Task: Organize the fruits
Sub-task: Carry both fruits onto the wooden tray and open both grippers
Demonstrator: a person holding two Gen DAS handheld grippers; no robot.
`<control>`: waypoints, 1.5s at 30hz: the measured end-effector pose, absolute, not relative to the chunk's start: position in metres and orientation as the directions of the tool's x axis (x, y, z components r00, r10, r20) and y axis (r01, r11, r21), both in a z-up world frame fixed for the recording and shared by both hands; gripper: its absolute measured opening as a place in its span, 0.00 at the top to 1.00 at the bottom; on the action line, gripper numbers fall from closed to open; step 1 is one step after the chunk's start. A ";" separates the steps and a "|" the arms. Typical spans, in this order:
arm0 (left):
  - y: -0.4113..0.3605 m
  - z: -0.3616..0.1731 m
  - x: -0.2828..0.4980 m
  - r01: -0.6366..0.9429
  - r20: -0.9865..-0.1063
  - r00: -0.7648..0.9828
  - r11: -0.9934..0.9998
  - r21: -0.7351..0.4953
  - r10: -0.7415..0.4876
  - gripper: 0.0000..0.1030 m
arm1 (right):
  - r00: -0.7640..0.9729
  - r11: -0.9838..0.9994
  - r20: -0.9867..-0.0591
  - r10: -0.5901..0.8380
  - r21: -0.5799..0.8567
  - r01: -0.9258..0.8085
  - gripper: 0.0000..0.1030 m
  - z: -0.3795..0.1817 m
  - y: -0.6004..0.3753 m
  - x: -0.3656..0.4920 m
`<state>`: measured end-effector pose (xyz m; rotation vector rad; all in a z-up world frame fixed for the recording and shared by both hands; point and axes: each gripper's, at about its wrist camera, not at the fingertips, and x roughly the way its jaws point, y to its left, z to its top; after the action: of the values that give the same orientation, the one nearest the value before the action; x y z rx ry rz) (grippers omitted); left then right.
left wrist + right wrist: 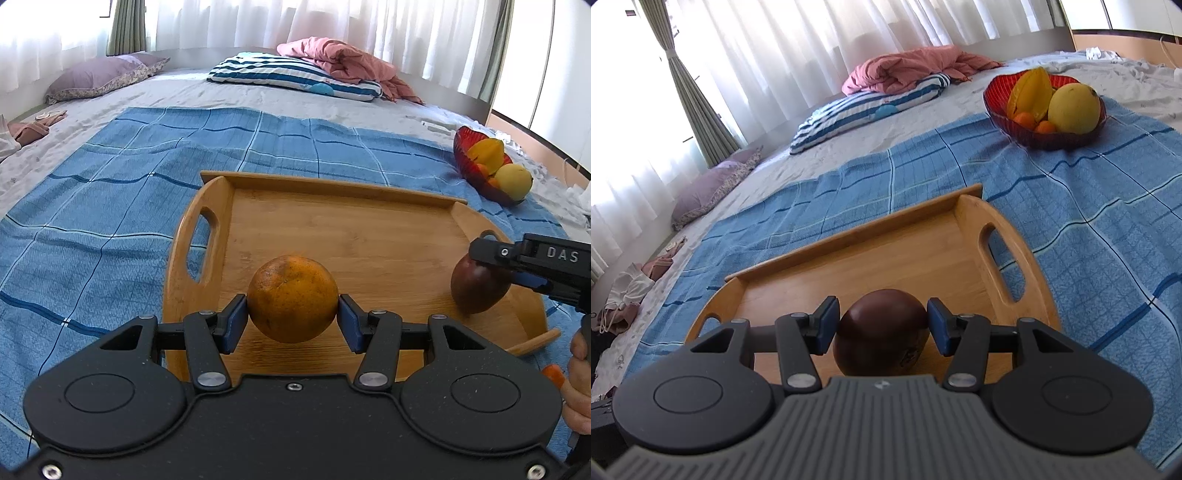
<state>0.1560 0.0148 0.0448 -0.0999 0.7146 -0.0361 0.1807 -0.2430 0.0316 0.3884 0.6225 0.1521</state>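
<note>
My left gripper (pixel 293 317) is shut on an orange (pixel 291 298), held just above the near part of the wooden tray (pixel 332 192). To its right, my right gripper (pixel 495 273) holds a dark maroon fruit (pixel 476 291) low over the tray's right side. In the right wrist view that gripper (pixel 882 323) is shut on the same maroon fruit (pixel 881 330) over the tray (pixel 857 232). A red bowl (pixel 997 107) with a starfruit (pixel 1030 92), a yellow fruit (pixel 1073 109) and small oranges (pixel 1025 120) stands beyond the tray.
The tray lies on a blue checked cloth (pixel 110 206) spread over a bed. A striped pillow (pixel 295 74), a pink blanket (pixel 347 61) and a purple pillow (pixel 96 75) lie at the far side. A hand (pixel 580 384) shows at the right edge.
</note>
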 end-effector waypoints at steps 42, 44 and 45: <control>0.015 0.034 0.156 0.018 -0.660 0.746 0.994 -0.112 -0.088 0.50 | 0.828 0.956 -0.503 0.250 0.264 -0.128 0.47 0.024 -0.248 0.128; 0.015 0.036 0.153 0.019 -0.653 0.752 0.994 -0.112 -0.088 0.45 | 0.825 0.954 -0.505 0.253 0.272 -0.127 0.47 0.024 -0.249 0.129; 0.015 0.037 0.152 0.018 -0.648 0.756 0.994 -0.111 -0.086 0.42 | 0.825 0.953 -0.505 0.254 0.277 -0.124 0.47 0.024 -0.250 0.129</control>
<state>0.1522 0.0152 0.0373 -0.0999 0.7111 -0.0572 0.1294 -0.2503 0.0242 0.2373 0.5674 0.2030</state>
